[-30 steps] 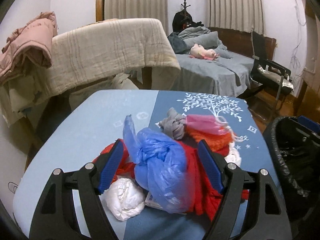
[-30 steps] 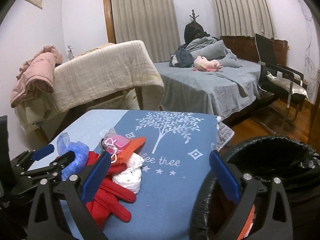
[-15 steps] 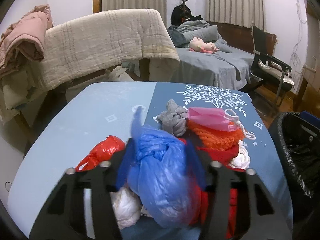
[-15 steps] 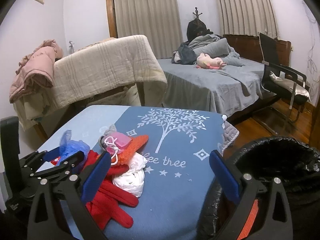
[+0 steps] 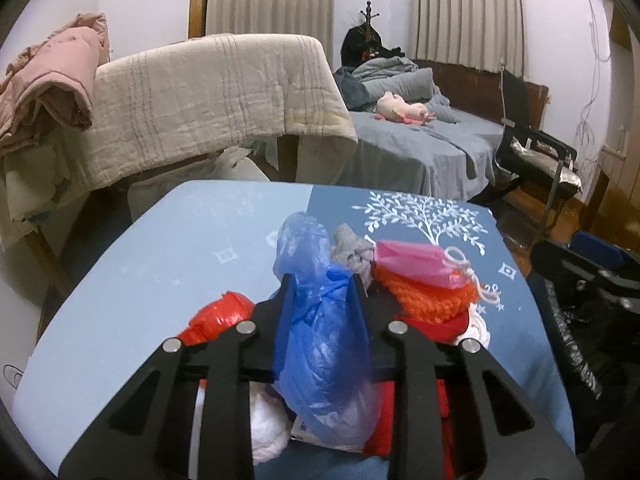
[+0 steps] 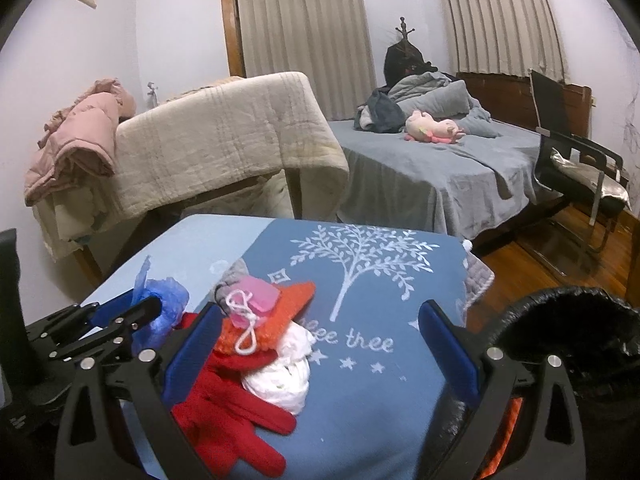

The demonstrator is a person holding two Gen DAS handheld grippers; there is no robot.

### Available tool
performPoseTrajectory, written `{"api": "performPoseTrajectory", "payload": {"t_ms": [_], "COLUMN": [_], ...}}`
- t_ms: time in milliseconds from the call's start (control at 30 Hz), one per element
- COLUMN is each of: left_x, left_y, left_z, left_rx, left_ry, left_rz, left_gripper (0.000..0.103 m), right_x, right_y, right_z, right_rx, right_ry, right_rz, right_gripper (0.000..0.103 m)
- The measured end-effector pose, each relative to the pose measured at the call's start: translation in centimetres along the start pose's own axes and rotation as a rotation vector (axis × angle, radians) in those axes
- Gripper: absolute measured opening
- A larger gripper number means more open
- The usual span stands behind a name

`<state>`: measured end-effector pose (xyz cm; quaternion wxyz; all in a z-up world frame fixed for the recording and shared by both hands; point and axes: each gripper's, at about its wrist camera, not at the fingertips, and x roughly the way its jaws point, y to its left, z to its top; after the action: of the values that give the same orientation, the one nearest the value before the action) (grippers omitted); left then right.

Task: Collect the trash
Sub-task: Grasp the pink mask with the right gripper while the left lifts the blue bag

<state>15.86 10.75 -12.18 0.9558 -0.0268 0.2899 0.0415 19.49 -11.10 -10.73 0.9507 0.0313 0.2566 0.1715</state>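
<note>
So the left gripper [image 5: 320, 292] had its jaws closing in on the crumpled blue plastic bag [image 5: 324, 340], and the blue pads were already squeezing it from both sides, the gap gone narrow around it. The bag sat on top of a heap of stuff near the front edge of the blue table with the white tree print [image 6: 360, 400]. Around it in that heap: a crumpled red plastic bag [image 5: 218, 316] to its left, a wadded white tissue-like lump [image 5: 266, 432] underneath, a grey cloth scrap [image 5: 352, 250] just behind, and a pink face mask with white strings [image 5: 412, 260] lying on an orange knitted piece [image 5: 428, 298].

The right gripper [image 6: 320, 344] was spread wide with nothing between its fingers, hanging over the table by the red glove [image 6: 232, 412]. The black bin lined with a black bag [image 6: 580, 328] stood right beside the table's right side.
</note>
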Motion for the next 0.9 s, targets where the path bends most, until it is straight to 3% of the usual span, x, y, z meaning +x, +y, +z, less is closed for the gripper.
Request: {"api": "performPoseTrajectory", "payload": {"t_ms": [267,467,833,900], "left_x": [-0.4,0.0,0.1,0.1], "left_y": [0.9,1.6,2.3,2.4], "left_z": [1.4,1.9,2.1,2.1], "left_rx": [-0.024,-0.035,-0.042,-0.039], "left_ry": [-0.034,-0.035,-0.032,-0.032], "left_rz": [0.01,0.017,0.021,0.02], "left_gripper": [0.025,0.024,0.024,0.024], "right_x": [3.0,5.6,7.7,7.4], "right_y": [1.8,3.3,4.0,4.0], "right_z": [1.1,0.7,-0.9,-0.9], "right_rx": [-0.036,-0.059,-0.086,-0.09], "right_ry": [0.027,0.084,0.195,0.191], "right_rz": [0.052,0.09,0.154,0.173], "right_gripper": [0.086,0.07,0.017,0.013]}}
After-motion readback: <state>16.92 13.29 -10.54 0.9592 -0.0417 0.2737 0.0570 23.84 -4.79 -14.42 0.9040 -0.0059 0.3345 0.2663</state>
